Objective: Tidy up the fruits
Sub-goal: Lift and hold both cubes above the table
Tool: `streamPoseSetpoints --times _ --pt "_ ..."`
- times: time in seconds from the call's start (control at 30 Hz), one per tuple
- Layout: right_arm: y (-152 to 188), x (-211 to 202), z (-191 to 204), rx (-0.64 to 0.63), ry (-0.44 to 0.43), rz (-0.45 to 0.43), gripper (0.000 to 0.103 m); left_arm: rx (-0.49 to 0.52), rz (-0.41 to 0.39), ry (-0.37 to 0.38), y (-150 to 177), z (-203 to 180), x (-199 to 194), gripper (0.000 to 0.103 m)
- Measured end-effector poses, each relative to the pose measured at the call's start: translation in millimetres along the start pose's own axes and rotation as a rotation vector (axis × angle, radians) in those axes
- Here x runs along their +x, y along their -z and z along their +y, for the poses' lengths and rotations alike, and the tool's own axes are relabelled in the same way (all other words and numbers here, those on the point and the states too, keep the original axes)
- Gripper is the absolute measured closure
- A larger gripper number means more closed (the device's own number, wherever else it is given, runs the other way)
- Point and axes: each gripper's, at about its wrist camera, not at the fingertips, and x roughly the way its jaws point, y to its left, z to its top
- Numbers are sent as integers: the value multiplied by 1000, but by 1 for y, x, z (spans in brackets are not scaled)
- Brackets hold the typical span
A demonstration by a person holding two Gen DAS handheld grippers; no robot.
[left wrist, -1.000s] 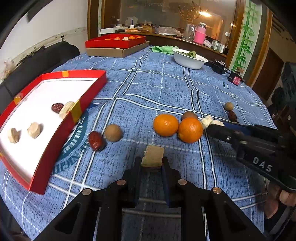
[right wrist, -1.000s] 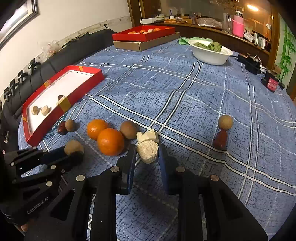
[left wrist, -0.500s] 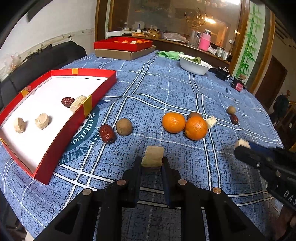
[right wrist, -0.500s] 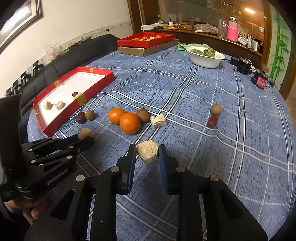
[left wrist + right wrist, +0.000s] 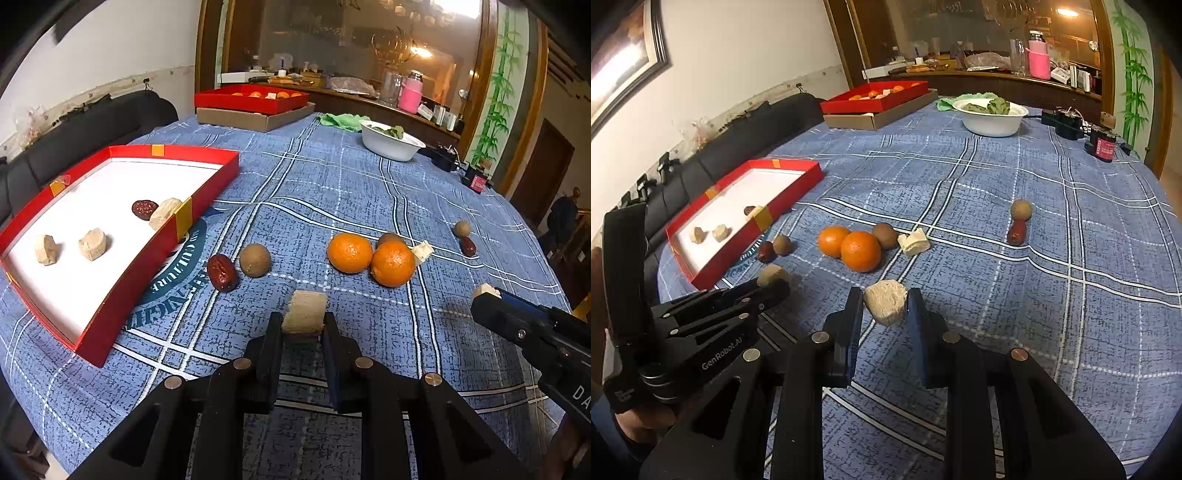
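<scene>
My left gripper is shut on a tan dried chunk, held above the blue cloth. My right gripper is shut on a pale lumpy chunk, also raised. A red tray at the left holds three pale chunks and a red date. On the cloth lie two oranges, a brown round fruit, a red date, a white piece, and farther right a small brown fruit with another date.
A white bowl of greens and a second red tray on a cardboard box stand at the far side. Dark chargers lie at the far right. A black sofa runs along the left edge.
Both grippers have lifted and drawn back toward me with their chunks. The fruits on the cloth look farther away. The right gripper has moved away from the oranges.
</scene>
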Motion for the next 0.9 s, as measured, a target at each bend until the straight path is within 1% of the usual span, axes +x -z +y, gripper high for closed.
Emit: streamPoseSetpoints --times 0.47,0.9 --pt "0 -2 -3 34 -45 -31 80 19 -19 -39 2 -5 -3 83" --pt "0 -2 -2 37 -25 -31 80 17 -19 -44 2 -6 -3 83"
